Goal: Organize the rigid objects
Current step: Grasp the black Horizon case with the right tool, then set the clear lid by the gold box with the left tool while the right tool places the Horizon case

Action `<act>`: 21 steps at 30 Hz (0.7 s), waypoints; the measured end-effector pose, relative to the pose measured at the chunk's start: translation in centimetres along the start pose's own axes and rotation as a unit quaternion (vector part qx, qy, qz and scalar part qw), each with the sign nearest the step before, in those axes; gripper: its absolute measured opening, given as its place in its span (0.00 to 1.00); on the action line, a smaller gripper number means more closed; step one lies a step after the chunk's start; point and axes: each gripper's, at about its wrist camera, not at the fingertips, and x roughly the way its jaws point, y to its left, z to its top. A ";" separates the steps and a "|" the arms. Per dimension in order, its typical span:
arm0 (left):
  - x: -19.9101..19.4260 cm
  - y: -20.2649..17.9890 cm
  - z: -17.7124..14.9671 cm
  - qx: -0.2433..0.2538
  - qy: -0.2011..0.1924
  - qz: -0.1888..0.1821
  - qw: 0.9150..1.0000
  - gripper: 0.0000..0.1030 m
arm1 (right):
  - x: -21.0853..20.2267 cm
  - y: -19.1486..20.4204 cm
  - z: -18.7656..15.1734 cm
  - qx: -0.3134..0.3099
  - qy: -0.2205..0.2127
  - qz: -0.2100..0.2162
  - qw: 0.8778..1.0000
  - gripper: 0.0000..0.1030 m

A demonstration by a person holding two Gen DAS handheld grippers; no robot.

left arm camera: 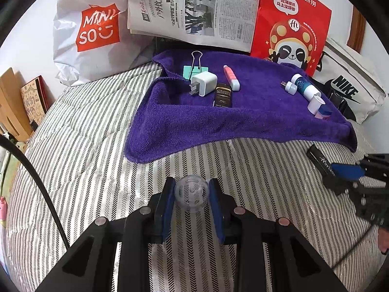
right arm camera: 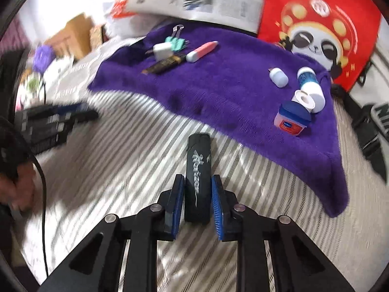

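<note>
My left gripper (left arm camera: 192,192) is shut on a clear plastic ball (left arm camera: 191,193) above the striped cloth. My right gripper (right arm camera: 197,187) is shut on a black lighter (right arm camera: 198,170) with silver lettering; it also shows in the left wrist view (left arm camera: 321,161). A purple towel (left arm camera: 243,119) lies ahead. On its left lie a mint binder clip (left arm camera: 195,69), a white charger plug (left arm camera: 203,84), a dark box (left arm camera: 223,95) and a pink-and-white tube (left arm camera: 231,77). On its right lie a white USB stick (left arm camera: 290,87), a blue-and-white tube (left arm camera: 305,86), a white cap (left arm camera: 316,104) and a small jar (right arm camera: 293,118).
Behind the towel stand a white Miniso bag (left arm camera: 92,29), a newspaper (left arm camera: 194,7) and a red panda bag (left arm camera: 291,24). A Nike bag (left arm camera: 347,90) lies at the right. Books and boards (left arm camera: 22,102) lean at the left. A black cable (left arm camera: 36,182) crosses the striped cloth.
</note>
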 end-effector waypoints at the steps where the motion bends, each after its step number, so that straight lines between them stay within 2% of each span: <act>1: 0.0 0.0 0.0 0.000 0.000 0.000 1.000 0.26 | 0.0 0.0 -0.1 -0.001 -0.003 0.000 1.000 0.22; 5: 0.0 0.0 0.0 0.000 0.000 0.000 1.000 0.26 | 0.3 -0.9 0.1 0.027 -0.013 0.018 0.999 0.23; 10: 0.0 -0.1 0.0 0.000 0.000 0.000 1.000 0.26 | 0.3 0.0 -0.8 0.009 -0.064 -0.010 0.998 0.21; 21: 0.1 -0.1 0.1 0.001 0.000 0.002 1.000 0.26 | 0.4 -0.1 -0.7 0.010 -0.067 -0.011 0.998 0.21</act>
